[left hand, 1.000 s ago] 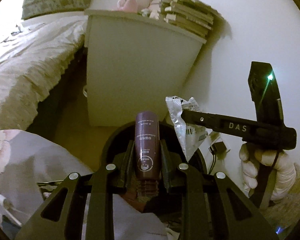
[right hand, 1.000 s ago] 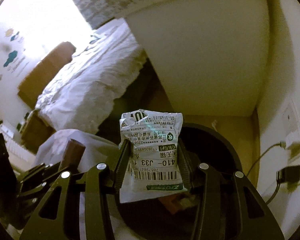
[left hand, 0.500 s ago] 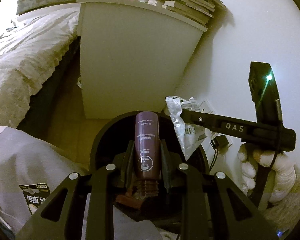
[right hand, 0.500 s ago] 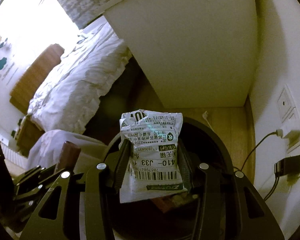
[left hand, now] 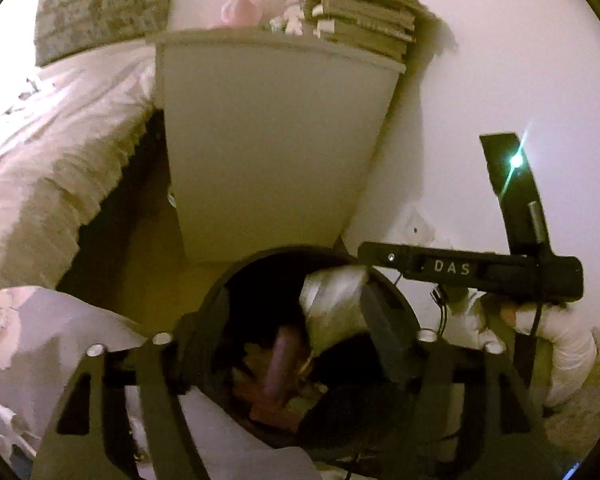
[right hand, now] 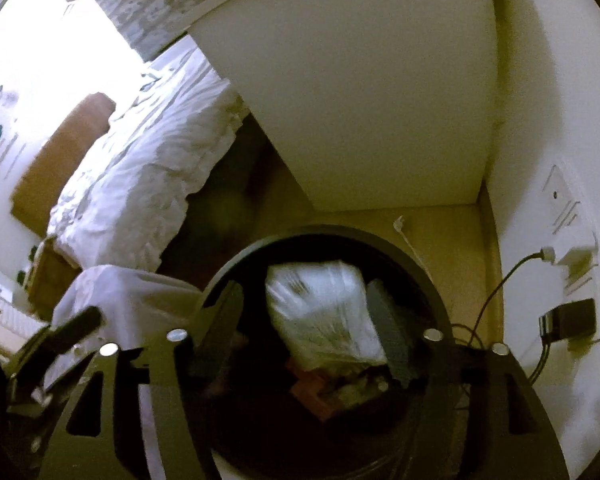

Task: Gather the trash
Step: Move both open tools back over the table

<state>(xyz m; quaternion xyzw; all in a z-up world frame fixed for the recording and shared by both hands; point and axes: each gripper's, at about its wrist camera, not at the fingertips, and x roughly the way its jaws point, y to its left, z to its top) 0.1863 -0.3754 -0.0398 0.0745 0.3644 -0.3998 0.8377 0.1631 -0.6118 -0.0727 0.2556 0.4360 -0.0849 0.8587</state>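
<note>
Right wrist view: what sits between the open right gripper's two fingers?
The blurred white shipping bag, loose between the spread fingers of the right gripper, over the black bin.

The left gripper (left hand: 296, 340) points forward and down, its two dark fingers (left hand: 204, 344) spread wide apart with nothing between them. The right gripper (right hand: 304, 324) is posed the same way, fingers (right hand: 388, 336) parted and gripping nothing. In the left wrist view the right gripper's body reaches in level from the right of the left fingers, held from below by a white-gloved hand (left hand: 556, 340) wrapped round its handle.
</note>
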